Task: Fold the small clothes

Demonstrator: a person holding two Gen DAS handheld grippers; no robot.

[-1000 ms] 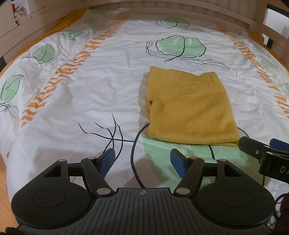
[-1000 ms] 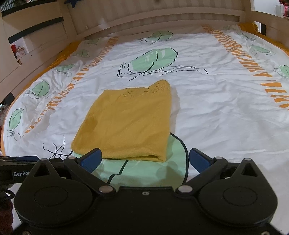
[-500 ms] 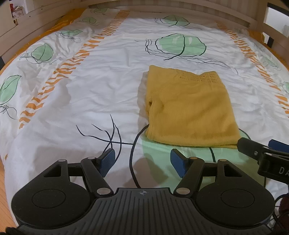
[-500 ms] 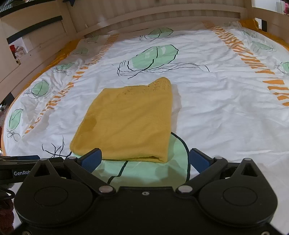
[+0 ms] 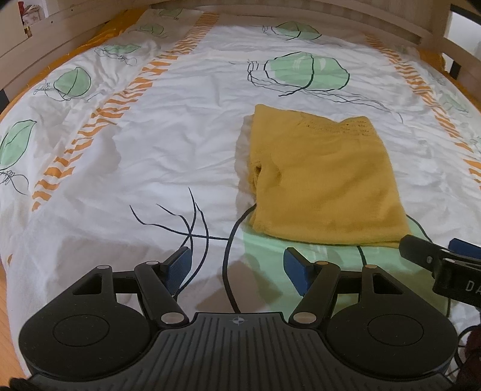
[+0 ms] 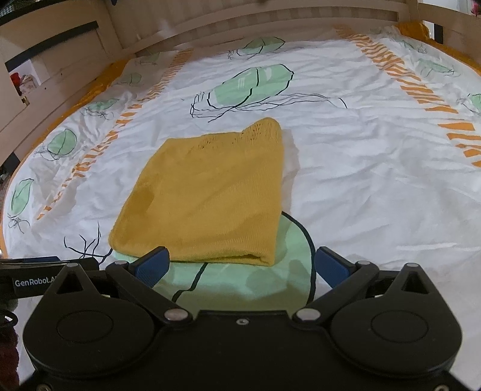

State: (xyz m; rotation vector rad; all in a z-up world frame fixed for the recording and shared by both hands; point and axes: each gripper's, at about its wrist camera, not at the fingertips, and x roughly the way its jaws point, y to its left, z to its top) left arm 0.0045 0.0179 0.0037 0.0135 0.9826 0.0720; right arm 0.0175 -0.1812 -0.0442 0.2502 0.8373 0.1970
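White bedding (image 5: pixel 180 156) printed with green leaves, thin black lines and orange striped bands is spread over a bed, and a pale wooden bed frame (image 6: pixel 270 21) is seen along the far side. Some wrinkles are visible in the cloth.

On this bedding a yellow knitted garment (image 6: pixel 207 195) is laid, folded into a flat, nearly rectangular packet. Its near edge rests on a large green leaf print (image 6: pixel 240 285), and an openwork knitted band is seen at its far end. In the left wrist view the same garment (image 5: pixel 321 180) is found to the right of the centre, with a small fold opening on its left side.

The left gripper (image 5: pixel 237 264) is held over the bedding, near the left front corner of the garment but apart from it. Its blue pads (image 5: pixel 180 264) are kept fairly wide, and nothing is between them.

The right gripper (image 6: pixel 240 264) is held just before the near edge of the garment. Its blue pads (image 6: pixel 330 264) stand wide apart and nothing is gripped; whether the left pad touches the fabric cannot be told. Each gripper is partly seen at the edge of the other camera's view.
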